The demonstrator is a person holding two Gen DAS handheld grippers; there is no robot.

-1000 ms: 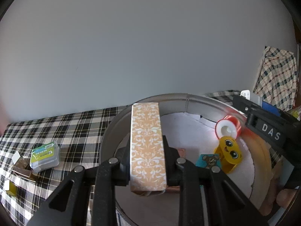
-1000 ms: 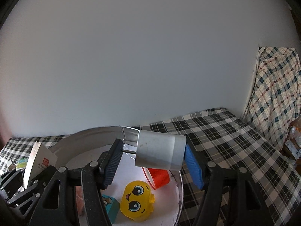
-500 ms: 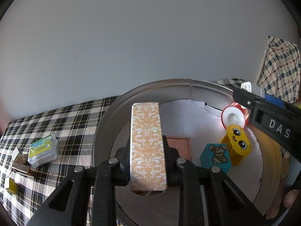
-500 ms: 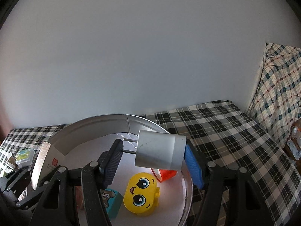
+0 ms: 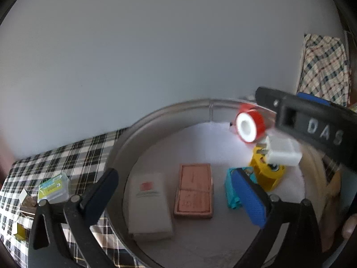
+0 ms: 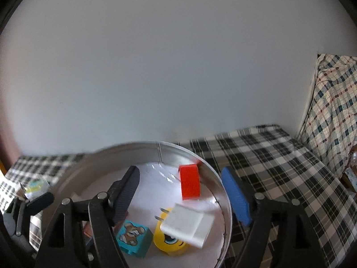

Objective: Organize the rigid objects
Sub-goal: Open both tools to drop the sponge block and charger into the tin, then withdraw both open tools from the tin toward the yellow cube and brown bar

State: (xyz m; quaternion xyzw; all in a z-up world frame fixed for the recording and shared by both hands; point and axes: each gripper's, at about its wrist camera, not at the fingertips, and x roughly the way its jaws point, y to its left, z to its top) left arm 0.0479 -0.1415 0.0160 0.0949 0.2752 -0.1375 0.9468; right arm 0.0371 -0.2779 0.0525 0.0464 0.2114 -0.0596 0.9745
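Observation:
A round metal tin (image 5: pixel 125 140) (image 6: pixel 225 198) holds the sorted objects. My left gripper (image 5: pixel 176 192) is open and empty above it. Below it lies the white box (image 5: pixel 148 203) beside a flat brown box (image 5: pixel 193 189). My right gripper (image 6: pixel 180 192) is open. The white plug adapter (image 6: pixel 188 223) (image 5: pixel 282 150) is free of the fingers, on or just above the yellow face toy (image 6: pixel 166 243) (image 5: pixel 266 174). A teal bear block (image 6: pixel 133 237) (image 5: pixel 232 189) and a red tape roll (image 6: pixel 189 182) (image 5: pixel 250 126) are in the tin too.
The tin stands on a black-and-white checked cloth (image 6: pixel 279 163). Left of the tin lie a small clear box with a green label (image 5: pixel 53 187) and a few small items (image 5: pixel 20 232). A checked cloth hangs at the right (image 6: pixel 332 111). A plain wall is behind.
My left gripper opened and the patterned white box dropped flat into the tin. My right gripper opened and let go of the white plug adapter, which fell onto the yellow toy.

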